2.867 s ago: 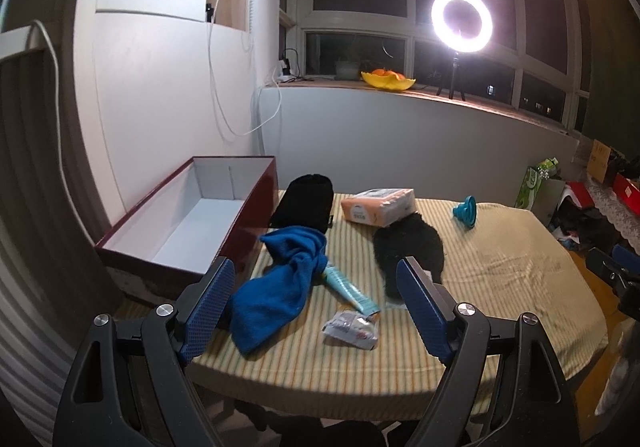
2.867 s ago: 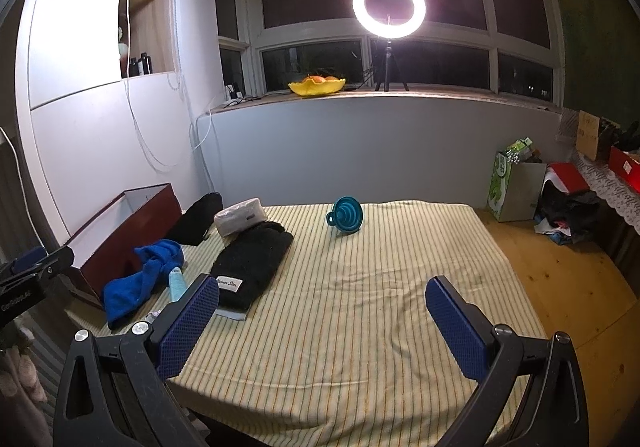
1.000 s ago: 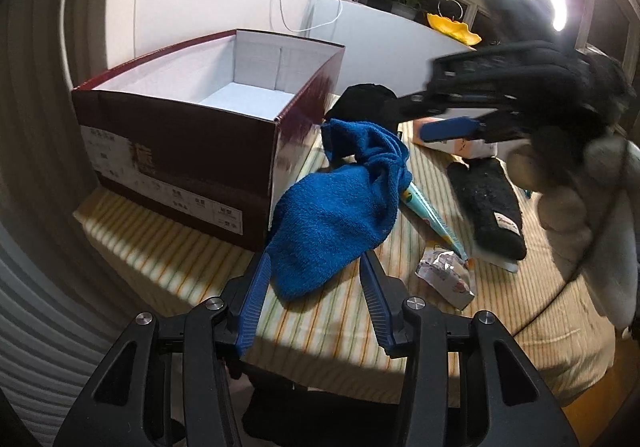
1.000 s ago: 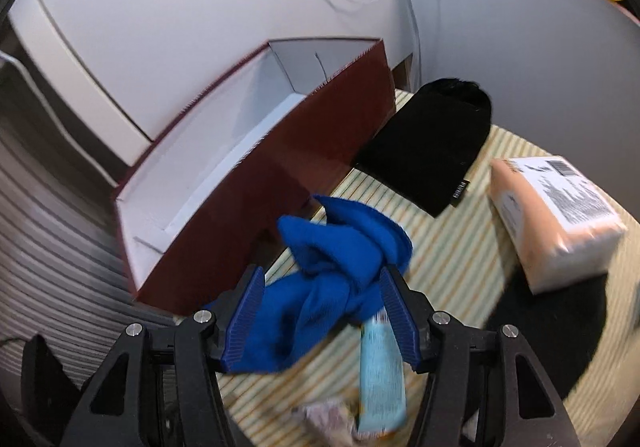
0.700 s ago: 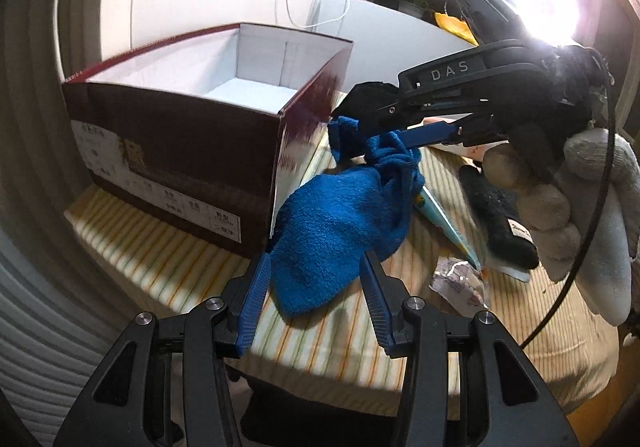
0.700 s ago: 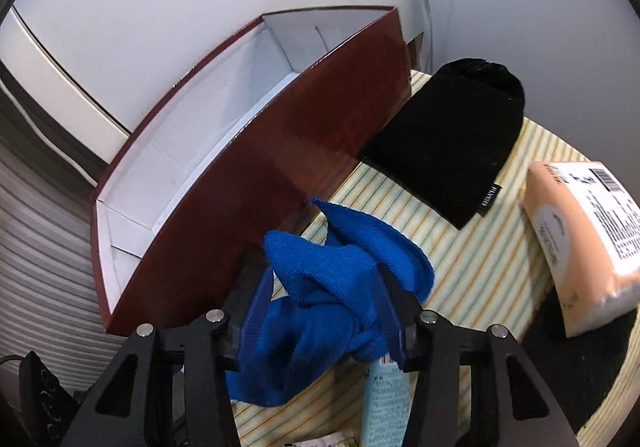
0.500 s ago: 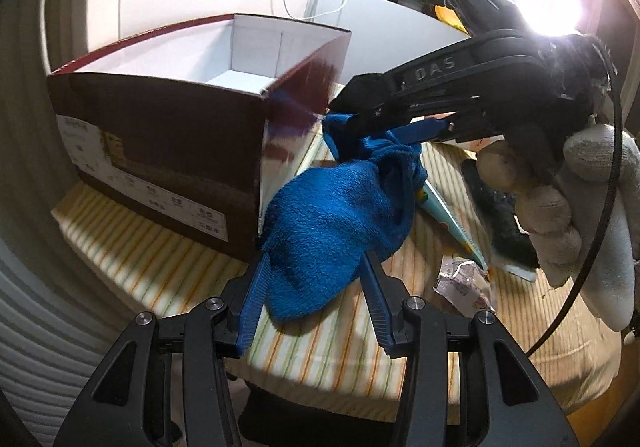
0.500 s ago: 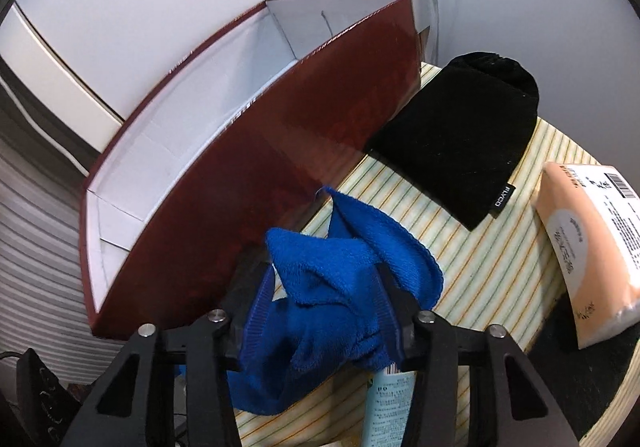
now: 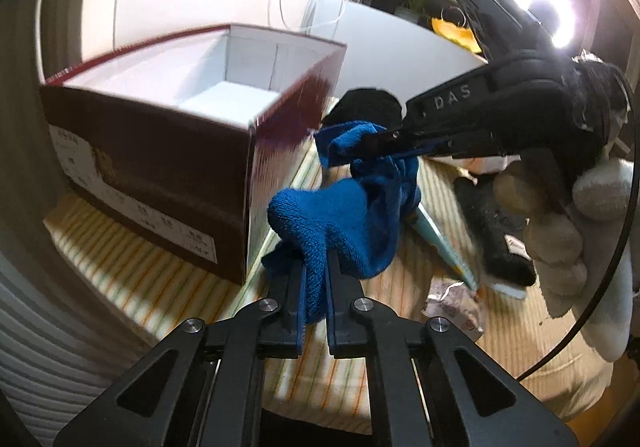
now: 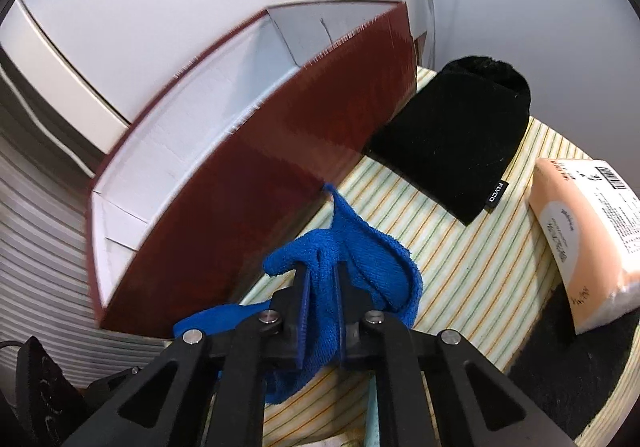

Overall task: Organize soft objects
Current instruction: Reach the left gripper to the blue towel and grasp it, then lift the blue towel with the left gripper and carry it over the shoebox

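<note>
Left wrist view: blue towel [image 9: 352, 215] bunched just beside the dark red box [image 9: 168, 151], on the striped surface [image 9: 132, 279], near end clamped between the left gripper [image 9: 316, 287] fingers, fully together on the cloth. Far end pinched by the right gripper [image 9: 384, 143], gloved hand [image 9: 560, 215] behind it; from the right wrist, right gripper [image 10: 320, 299] fingers closing on a fold of the same towel [image 10: 360, 267], pads already pressing the cloth. Judged step: lifting the towel by both ends to carry it into the box. Best done by raising both ends evenly, keeping the slack middle clear of the near box wall, clearing the rim before lowering, and releasing only once the cloth rests on the floor inside. Risk: a sagging middle snagging the rim or nudging the box. Box interior white and bare as far as visible. Outward: black pouch [image 10: 452, 151] against the box's far end, peach packet [image 10: 580, 231], a tube [image 9: 436, 239] and a crinkled wrapper [image 9: 452, 299] nearby.
</note>
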